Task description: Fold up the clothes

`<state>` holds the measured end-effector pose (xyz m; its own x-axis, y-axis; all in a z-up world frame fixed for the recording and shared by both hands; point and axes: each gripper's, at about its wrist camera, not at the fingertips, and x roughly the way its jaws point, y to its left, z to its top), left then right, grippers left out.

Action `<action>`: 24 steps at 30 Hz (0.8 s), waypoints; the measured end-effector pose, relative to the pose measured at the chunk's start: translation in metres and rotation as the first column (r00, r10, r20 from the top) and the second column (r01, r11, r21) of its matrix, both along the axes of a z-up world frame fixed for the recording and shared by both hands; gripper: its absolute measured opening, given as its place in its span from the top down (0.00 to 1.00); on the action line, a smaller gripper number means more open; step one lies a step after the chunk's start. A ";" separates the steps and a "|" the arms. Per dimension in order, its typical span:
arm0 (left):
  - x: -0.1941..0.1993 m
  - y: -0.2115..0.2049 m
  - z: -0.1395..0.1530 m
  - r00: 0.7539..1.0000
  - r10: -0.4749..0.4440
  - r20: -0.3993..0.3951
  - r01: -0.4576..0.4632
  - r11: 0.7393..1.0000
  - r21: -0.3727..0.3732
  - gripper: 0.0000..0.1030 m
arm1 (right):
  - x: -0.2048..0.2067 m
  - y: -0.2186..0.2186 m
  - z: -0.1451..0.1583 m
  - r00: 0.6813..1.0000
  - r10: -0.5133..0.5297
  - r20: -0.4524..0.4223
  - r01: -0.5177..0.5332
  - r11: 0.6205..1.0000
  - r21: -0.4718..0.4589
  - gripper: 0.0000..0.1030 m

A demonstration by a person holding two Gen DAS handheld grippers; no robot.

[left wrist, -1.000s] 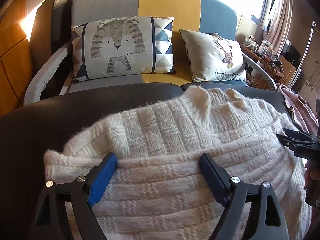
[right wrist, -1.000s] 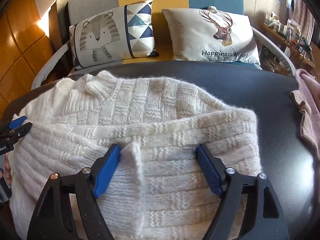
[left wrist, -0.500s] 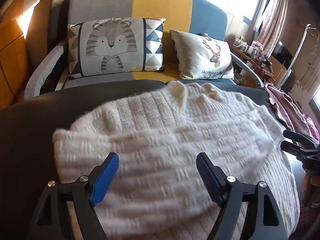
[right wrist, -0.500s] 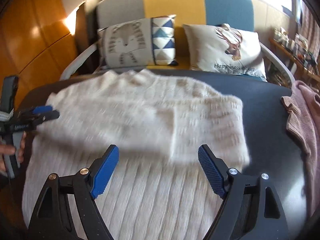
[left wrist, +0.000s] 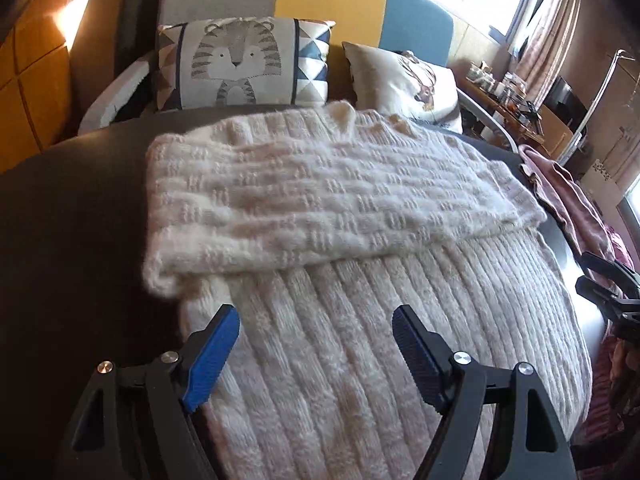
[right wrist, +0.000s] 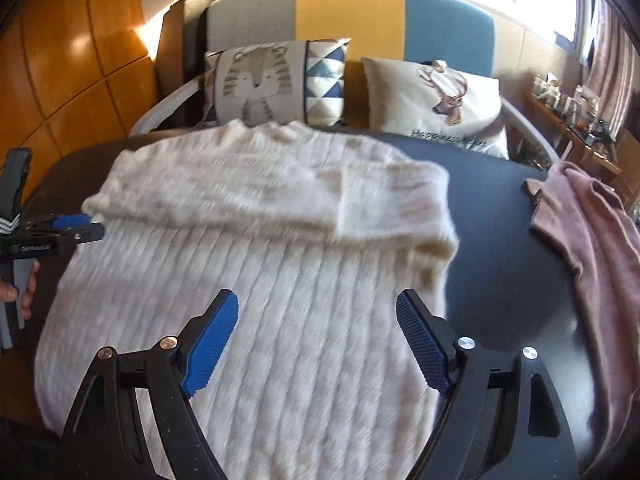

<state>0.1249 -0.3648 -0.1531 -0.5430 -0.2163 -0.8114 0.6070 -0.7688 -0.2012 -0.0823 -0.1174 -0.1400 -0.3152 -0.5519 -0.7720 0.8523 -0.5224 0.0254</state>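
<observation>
A: The black table (right wrist: 500, 240) carried the whole show, and the cream sweater (left wrist: 340, 208) lay flat across it, collar end towards the sofa (right wrist: 348, 12). What changed over that last second?

B: A second back both tools sat low on the knit, right at the folded sleeve band. By this moment they had pulled back towards the hem, and the band lay well ahead of them, across the chest.

A: And the pink garment (right wrist: 592, 240)?

B: Sat at the table's right edge, apart from the sweater, same as before.

A: The left gripper (left wrist: 316, 344)?

B: Its jaws stood wide, a touch narrower than a second earlier, nothing clamped. The ribbed lower body of the sweater showed between and beyond the blue pads (left wrist: 212, 360), whose contact with it I couldn't judge.

A: The right gripper (right wrist: 316, 336)?

B: Wide as well, holding nothing, over the sweater's lower half near its right edge. The picture was blurred there.
</observation>
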 end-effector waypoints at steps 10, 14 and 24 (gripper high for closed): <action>-0.048 -0.050 -0.027 0.994 0.092 0.056 -0.090 0.996 -0.023 0.17 | -0.051 -0.057 -0.070 0.996 -0.055 0.077 0.045 0.991 0.124 0.16; -0.058 -0.057 -0.030 0.996 0.067 0.053 -0.064 0.996 -0.058 0.14 | -0.055 -0.060 -0.081 0.995 -0.084 0.061 0.079 0.993 0.092 0.11; -0.060 -0.063 -0.023 0.998 -0.004 0.061 0.007 0.999 -0.049 0.18 | -0.051 -0.051 -0.068 0.992 -0.089 0.086 0.082 0.993 0.082 0.10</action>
<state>0.0650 -0.4274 -0.1756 -0.4945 -0.2541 -0.8312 0.6123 -0.7805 -0.1257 -0.1337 -0.1688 -0.2080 -0.2866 -0.4631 -0.8387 0.8006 -0.5965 0.0558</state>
